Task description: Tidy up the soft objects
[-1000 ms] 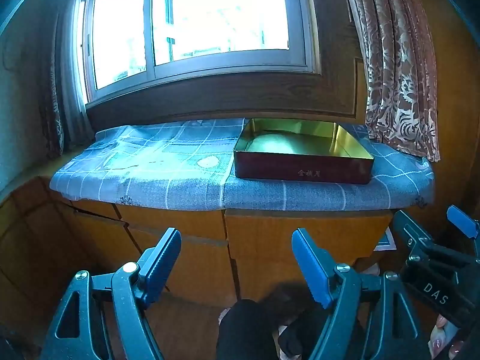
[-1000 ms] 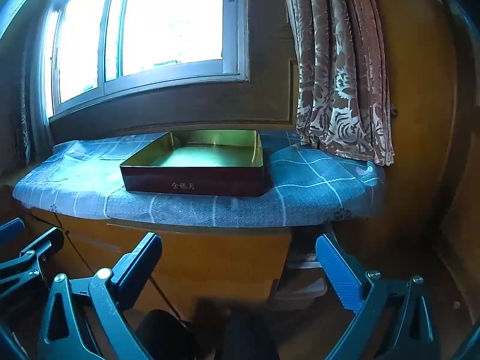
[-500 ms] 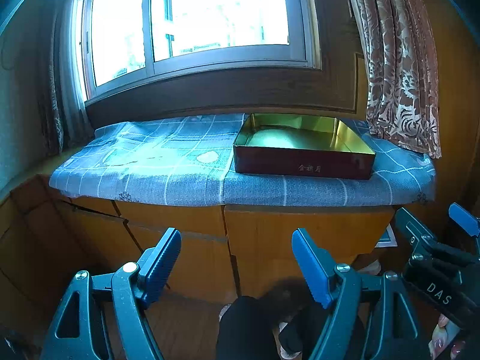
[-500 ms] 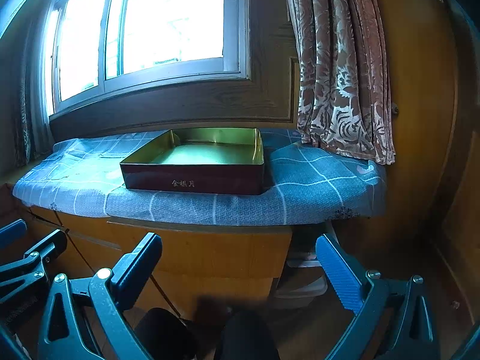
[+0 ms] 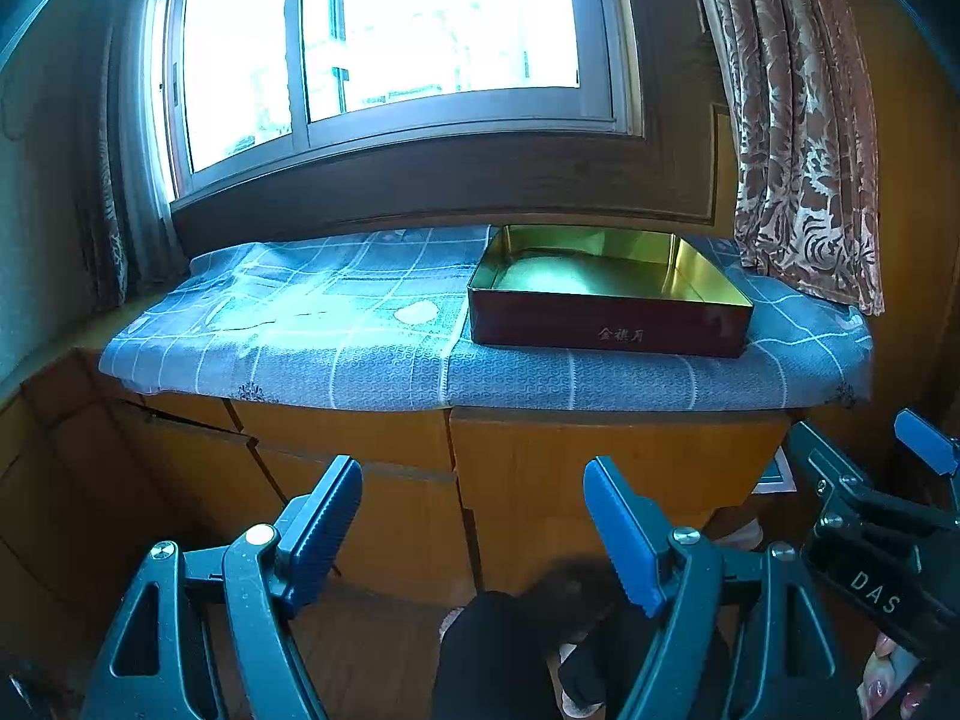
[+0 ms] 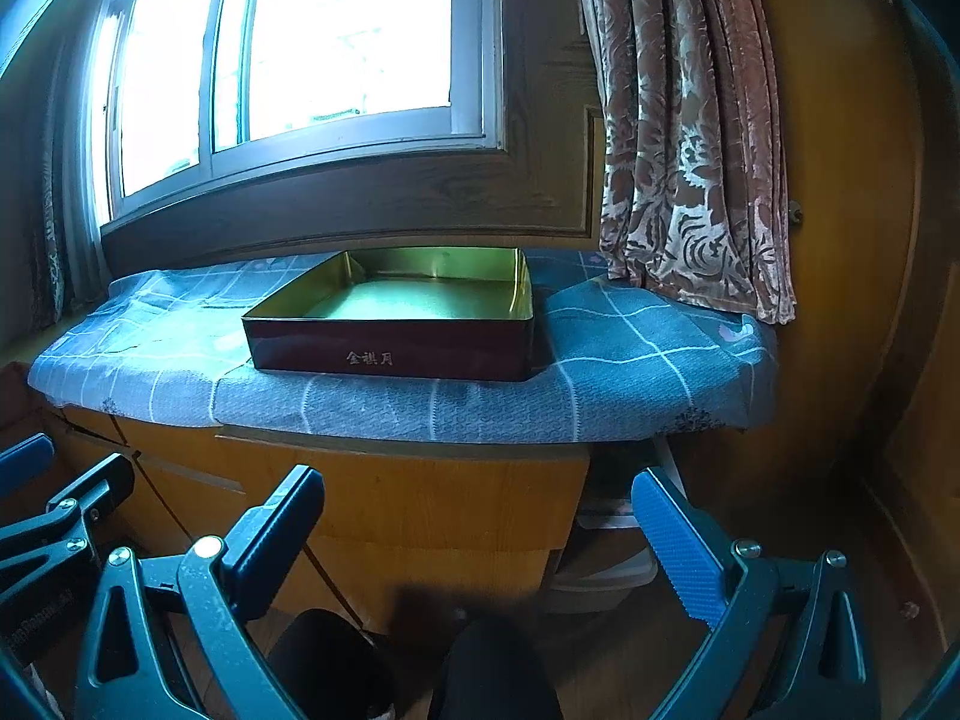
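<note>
A shallow dark red tin (image 5: 609, 330) with a gold inside sits empty on the blue checked cloth (image 5: 312, 330) of the window bench; it also shows in the right wrist view (image 6: 390, 354). My left gripper (image 5: 474, 510) is open and empty, held low in front of the bench cabinets. My right gripper (image 6: 480, 516) is open and empty too, beside the left one; it shows at the right edge of the left wrist view (image 5: 870, 498). No soft object is in view.
Wooden cabinets (image 5: 384, 480) stand under the bench. A patterned curtain (image 6: 690, 138) hangs at the right of the window (image 5: 384, 42). A wooden wall (image 6: 852, 240) closes the right side. A plastic box (image 6: 606, 576) sits on the floor. The person's dark legs (image 5: 498, 654) are below.
Both views have tilted slightly downward, so the bench and tin sit a little higher in frame. Both grippers stay open and empty.
</note>
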Action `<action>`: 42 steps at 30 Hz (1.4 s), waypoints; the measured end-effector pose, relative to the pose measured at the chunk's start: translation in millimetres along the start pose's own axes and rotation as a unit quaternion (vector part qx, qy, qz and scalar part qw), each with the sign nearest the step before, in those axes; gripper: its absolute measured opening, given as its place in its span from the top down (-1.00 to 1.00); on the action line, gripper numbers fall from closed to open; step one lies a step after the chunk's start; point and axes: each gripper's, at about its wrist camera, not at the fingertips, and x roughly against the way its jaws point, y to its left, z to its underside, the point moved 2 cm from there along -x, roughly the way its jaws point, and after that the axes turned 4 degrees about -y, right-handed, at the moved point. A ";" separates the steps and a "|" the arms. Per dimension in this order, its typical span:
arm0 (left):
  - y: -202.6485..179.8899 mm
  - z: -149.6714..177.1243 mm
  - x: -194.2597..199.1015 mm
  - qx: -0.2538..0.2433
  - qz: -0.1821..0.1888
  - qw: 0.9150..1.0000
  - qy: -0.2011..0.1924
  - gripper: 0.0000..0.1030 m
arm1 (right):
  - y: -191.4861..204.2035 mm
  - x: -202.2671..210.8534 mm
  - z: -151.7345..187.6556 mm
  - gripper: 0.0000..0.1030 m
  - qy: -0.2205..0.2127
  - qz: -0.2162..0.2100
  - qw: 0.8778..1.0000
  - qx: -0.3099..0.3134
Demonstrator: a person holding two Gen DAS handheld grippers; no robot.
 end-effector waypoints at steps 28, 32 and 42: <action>-2.1 1.2 -4.9 -0.004 -0.001 1.000 0.008 -0.51 | 1.5 -3.2 3.1 -1.00 0.005 -0.004 1.000 0.002; -2.7 1.2 -7.7 -0.006 0.000 1.000 0.011 -0.51 | 1.3 -4.3 3.4 -1.00 0.006 -0.005 1.000 0.002; -4.7 2.9 -10.1 -0.011 0.007 1.000 0.015 -0.51 | 1.8 -7.2 4.8 -1.00 0.008 -0.008 1.000 0.001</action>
